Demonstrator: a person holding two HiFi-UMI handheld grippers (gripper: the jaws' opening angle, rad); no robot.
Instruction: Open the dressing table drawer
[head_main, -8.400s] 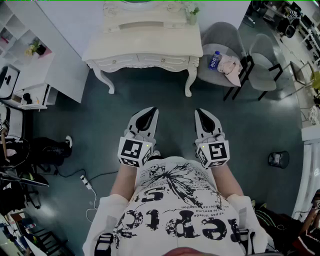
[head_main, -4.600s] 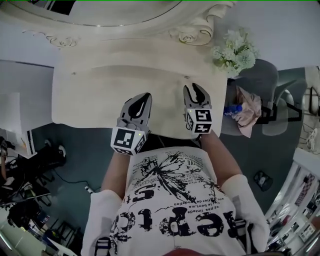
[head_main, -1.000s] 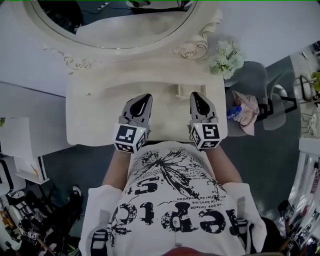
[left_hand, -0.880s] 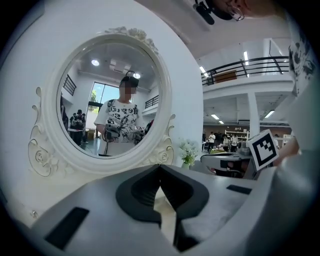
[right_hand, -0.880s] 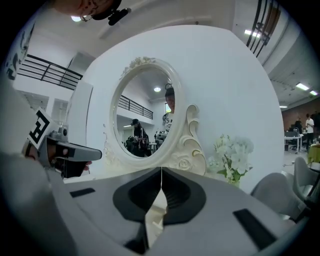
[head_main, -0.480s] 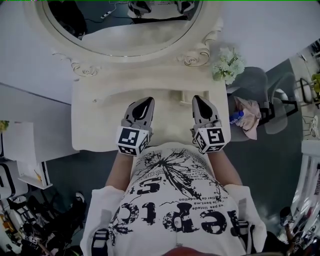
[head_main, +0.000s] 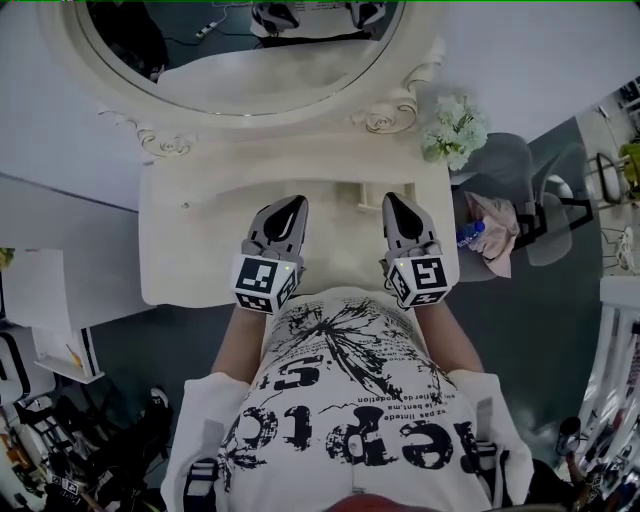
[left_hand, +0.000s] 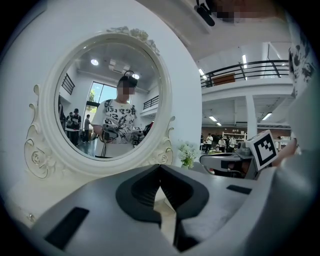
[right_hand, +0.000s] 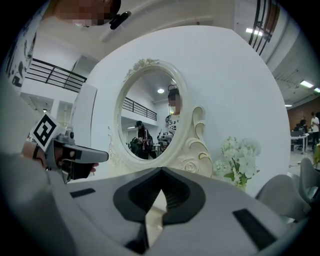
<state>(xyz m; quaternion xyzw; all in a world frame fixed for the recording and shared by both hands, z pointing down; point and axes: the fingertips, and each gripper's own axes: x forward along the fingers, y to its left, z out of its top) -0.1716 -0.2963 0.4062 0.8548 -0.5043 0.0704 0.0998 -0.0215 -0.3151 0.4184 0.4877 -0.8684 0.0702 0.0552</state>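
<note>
Pointing forward over dressing table (head_main: 190, 250): left gripper (head_main: 293, 202), right gripper (head_main: 393, 199).

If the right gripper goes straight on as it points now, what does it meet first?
Probably the mirror's carved frame, low on its right side, straight beyond the right gripper. Depth is unclear; a raised part of the dressing table could come first.

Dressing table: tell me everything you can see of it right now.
The dressing table is cream-white, painted-looking, flat-topped. A raised tier at its back carries an oval mirror in a carved frame with scrolls and roses. On the tier's right a small drawer appears pulled out; a knob shows on the left. White flowers stand at its back right corner. The left gripper and right gripper, both shut, are over the top, the right one's tip at the drawer; contact unclear.
</note>
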